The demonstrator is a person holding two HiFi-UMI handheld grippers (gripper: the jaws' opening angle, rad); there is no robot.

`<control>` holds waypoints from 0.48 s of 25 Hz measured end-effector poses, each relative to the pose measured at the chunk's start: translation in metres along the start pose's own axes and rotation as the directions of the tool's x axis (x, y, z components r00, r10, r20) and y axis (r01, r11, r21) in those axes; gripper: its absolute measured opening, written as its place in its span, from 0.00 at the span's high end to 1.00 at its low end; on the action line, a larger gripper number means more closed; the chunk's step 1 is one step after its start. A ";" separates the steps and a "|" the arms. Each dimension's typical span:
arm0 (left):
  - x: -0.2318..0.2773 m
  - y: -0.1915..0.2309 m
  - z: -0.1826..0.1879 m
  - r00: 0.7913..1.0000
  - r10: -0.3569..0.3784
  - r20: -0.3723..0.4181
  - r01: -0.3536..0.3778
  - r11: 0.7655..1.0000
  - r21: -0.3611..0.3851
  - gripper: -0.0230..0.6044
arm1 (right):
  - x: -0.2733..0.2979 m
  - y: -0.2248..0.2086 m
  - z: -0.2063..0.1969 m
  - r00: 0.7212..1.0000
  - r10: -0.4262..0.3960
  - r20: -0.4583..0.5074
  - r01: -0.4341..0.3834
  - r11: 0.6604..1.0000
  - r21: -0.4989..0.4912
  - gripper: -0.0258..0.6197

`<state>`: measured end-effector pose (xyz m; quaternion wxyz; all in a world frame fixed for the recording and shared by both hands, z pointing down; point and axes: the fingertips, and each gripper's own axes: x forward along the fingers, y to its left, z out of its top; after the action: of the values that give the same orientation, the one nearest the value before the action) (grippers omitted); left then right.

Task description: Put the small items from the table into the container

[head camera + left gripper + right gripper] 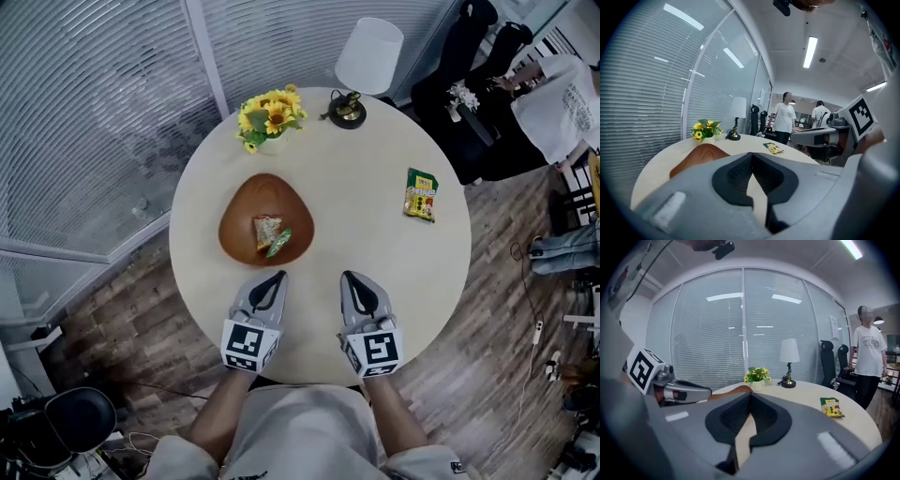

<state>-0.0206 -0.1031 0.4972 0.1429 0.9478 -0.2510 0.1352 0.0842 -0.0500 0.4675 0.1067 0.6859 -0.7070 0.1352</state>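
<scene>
Jaws clenched on nothing, both sides: my left gripper and right gripper hang side by side over the near edge of the round table. Just ahead of my left one sits the brown bowl with two small packets inside. A green-and-yellow snack packet lies on the tabletop off to the right, well apart from the bowl.

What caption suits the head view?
Shut, empty left gripper and right gripper near the bowl; one snack packet lies outside.
</scene>
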 end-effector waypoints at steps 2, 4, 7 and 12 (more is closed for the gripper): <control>0.013 -0.018 0.002 1.000 -0.022 -0.003 0.022 1.000 0.005 0.97 | -0.013 -0.019 -0.005 0.999 -0.034 0.013 0.034 0.999 0.020 0.96; 0.026 -0.037 0.003 0.999 -0.033 -0.008 0.034 0.999 0.013 0.97 | -0.025 -0.038 -0.009 0.998 -0.058 0.030 0.057 0.998 0.036 0.96; 0.041 -0.065 0.004 0.999 -0.034 -0.011 0.034 0.999 0.026 0.97 | -0.041 -0.062 -0.021 0.998 -0.066 0.022 0.065 0.997 0.051 0.96; 0.064 -0.099 -0.004 0.999 -0.022 -0.040 0.023 0.999 0.028 0.98 | -0.053 -0.094 -0.038 0.999 -0.033 -0.007 0.033 0.999 0.019 0.96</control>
<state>0.0827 -0.0473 0.5019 0.1358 0.9496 -0.2353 0.1561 0.1784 0.0109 0.4893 0.1047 0.6981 -0.6938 0.1427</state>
